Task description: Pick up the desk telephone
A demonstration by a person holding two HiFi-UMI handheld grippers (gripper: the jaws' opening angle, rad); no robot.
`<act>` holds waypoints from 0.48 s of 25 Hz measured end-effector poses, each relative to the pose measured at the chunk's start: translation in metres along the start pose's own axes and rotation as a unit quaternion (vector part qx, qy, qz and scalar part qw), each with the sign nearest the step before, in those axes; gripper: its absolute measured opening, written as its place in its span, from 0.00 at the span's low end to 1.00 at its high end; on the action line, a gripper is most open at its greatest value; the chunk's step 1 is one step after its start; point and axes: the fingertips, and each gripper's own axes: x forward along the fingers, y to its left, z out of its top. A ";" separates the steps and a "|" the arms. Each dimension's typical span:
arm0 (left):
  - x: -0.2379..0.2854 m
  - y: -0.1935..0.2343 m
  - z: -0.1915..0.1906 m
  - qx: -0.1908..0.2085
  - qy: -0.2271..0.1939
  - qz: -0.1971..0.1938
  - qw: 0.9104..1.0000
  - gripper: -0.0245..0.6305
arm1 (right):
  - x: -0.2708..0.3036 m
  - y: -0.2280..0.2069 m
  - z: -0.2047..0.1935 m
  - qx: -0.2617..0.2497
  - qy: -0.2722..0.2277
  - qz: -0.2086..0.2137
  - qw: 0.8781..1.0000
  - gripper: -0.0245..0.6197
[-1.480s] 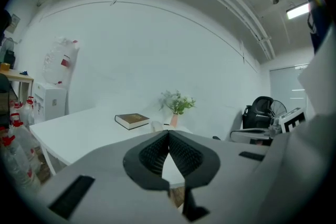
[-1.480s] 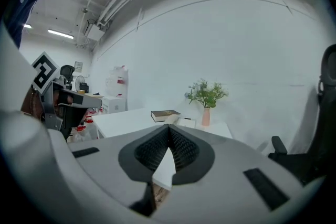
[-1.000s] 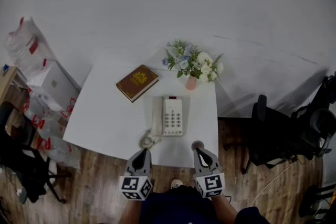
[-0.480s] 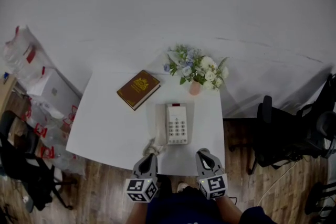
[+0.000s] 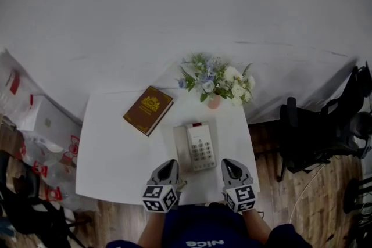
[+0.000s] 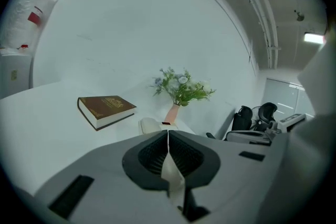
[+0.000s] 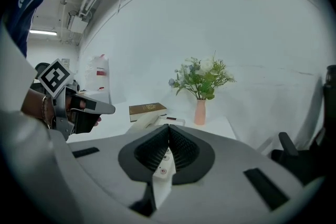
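Note:
The white desk telephone (image 5: 197, 147) lies on the white table (image 5: 116, 151), its handset (image 5: 182, 148) on the left and its keypad on the right. My left gripper (image 5: 169, 165) hovers just short of the phone's near left corner, jaws shut and empty. My right gripper (image 5: 229, 163) is level with it, to the right of the phone, also shut on nothing. In the left gripper view the handset (image 6: 151, 125) peeks over the shut jaws. The right gripper view shows the telephone (image 7: 155, 120) straight ahead and the left gripper (image 7: 79, 107) at its left.
A brown book (image 5: 148, 110) lies behind and left of the phone. A pink vase of flowers (image 5: 215, 83) stands at the table's back edge. Black office chairs (image 5: 317, 130) stand at the right; a box and plastic bags (image 5: 40, 122) at the left.
Both grippers have moved forward from in front of the table to over its near edge, flanking the phone's near end. Their jaws stay shut.

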 end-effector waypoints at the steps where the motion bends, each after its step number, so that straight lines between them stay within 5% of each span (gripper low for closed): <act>1: 0.006 0.004 0.002 -0.001 0.008 -0.008 1.000 0.06 | 0.005 0.000 0.001 0.004 0.003 -0.007 1.000 0.07; 12: 0.025 0.019 -0.008 -0.022 0.075 -0.076 0.994 0.06 | 0.029 -0.002 -0.006 0.039 0.030 -0.075 0.996 0.07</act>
